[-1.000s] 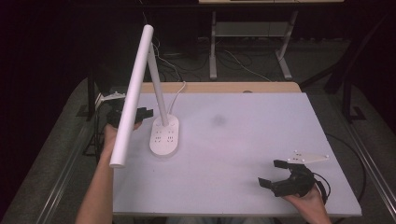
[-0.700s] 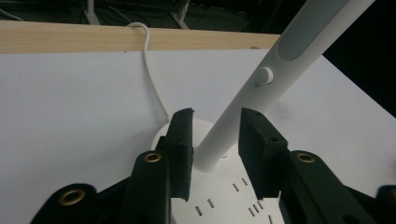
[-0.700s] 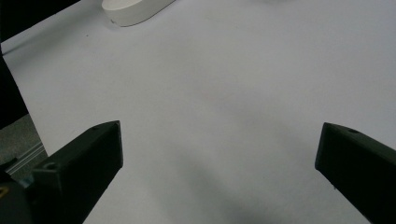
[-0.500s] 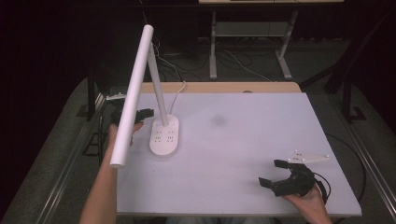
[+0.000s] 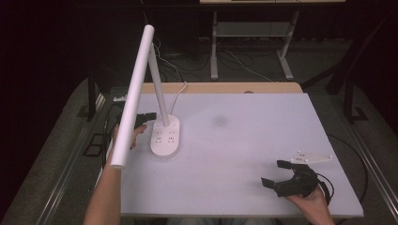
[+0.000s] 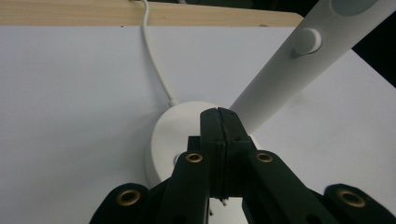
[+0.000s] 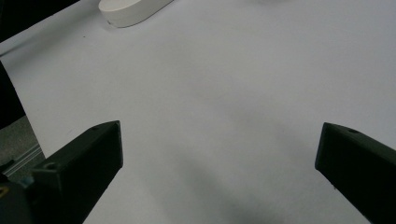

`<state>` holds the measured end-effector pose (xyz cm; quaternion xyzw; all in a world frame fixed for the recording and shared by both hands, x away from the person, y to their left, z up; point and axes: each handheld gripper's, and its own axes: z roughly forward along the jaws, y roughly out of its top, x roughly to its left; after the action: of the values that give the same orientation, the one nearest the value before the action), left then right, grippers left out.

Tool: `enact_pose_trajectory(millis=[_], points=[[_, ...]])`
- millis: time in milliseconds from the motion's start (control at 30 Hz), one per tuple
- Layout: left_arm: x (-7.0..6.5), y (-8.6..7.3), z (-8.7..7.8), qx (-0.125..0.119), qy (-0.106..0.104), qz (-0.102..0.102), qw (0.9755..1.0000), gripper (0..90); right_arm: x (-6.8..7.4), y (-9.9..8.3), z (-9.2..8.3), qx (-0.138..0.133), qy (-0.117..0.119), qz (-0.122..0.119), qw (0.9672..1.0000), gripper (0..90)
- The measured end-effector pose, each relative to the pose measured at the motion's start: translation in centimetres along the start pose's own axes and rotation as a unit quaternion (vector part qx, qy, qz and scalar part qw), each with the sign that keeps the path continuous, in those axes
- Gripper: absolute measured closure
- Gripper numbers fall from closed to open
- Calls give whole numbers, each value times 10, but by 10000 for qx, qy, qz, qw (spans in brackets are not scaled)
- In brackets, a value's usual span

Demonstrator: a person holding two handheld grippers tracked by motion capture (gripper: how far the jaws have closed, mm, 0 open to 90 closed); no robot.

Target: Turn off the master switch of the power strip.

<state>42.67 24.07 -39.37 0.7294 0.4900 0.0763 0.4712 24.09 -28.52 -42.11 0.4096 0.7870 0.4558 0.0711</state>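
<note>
Centrally placed toward the table's (image 5: 244, 140) left half, a white desk lamp (image 5: 165, 136) serves as the reference for all positions below. Its oval base (image 6: 163, 140) lies flat on the white surface, with a slanted stem (image 6: 285, 70) rising from the far end of the base and a long tubular head (image 5: 133, 96) extending from the top of the stem toward the near left. A white cord (image 6: 156, 65) runs from the base to the far wooden edge of the table.

The left gripper (image 5: 145, 117) sits just beside the base, on its left side. In the left gripper view, the left gripper (image 6: 218, 116) has both jaws pressed together with nothing between them, the tips directly over the base's near edge; contact with the base cannot be confirmed.

The right gripper (image 5: 277, 173) is well apart from the lamp, toward the near right corner of the table, held low over the surface. Its jaws are spread wide and hold nothing. In the right gripper view, the right gripper (image 7: 219, 154) faces bare table, with the lamp's base (image 7: 133, 9) at the far upper left.
</note>
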Motion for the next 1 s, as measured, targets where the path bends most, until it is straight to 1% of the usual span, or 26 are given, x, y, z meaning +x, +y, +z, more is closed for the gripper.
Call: enact_pose_trajectory(millis=[67,100,167,233,267,300,400,467,533,733,867,967,1000], points=[[0,-1,2,13,11,14,10000,898,0,0,0,-1,-4,-3,10000,1],[0,-2,4,72,31,58,10000,898,0,0,0,-3,-6,-5,10000,2],[-1,-2,5,96,36,56,9999,899,0,0,-1,-13,-4,-5,10000,1],[-1,-3,8,216,59,119,9997,898,0,0,-1,-13,-7,-4,10000,1],[-1,-3,8,216,59,119,9997,898,0,0,-1,-6,-8,1,10000,2],[0,-4,11,273,93,134,9995,899,0,0,-1,-6,-8,-3,10000,2],[1,-6,14,338,103,95,9993,899,0,0,0,-1,-4,-19,10000,2],[1,-7,16,379,104,104,9992,899,0,0,0,4,-4,-23,10000,2],[1,-7,17,379,110,91,9992,899,0,0,-1,1,-1,-24,10000,2],[4,-9,21,404,200,38,9990,899,-1,-1,-1,-1,-8,-39,10000,2],[6,-10,24,520,275,59,9983,900,-1,-1,-1,5,-4,-38,10000,2],[7,-12,26,536,278,43,9982,900,-1,-1,-1,5,-4,-42,10000,2],[7,-13,28,554,317,43,9980,900,-1,-1,-1,8,-4,-46,10000,2]])
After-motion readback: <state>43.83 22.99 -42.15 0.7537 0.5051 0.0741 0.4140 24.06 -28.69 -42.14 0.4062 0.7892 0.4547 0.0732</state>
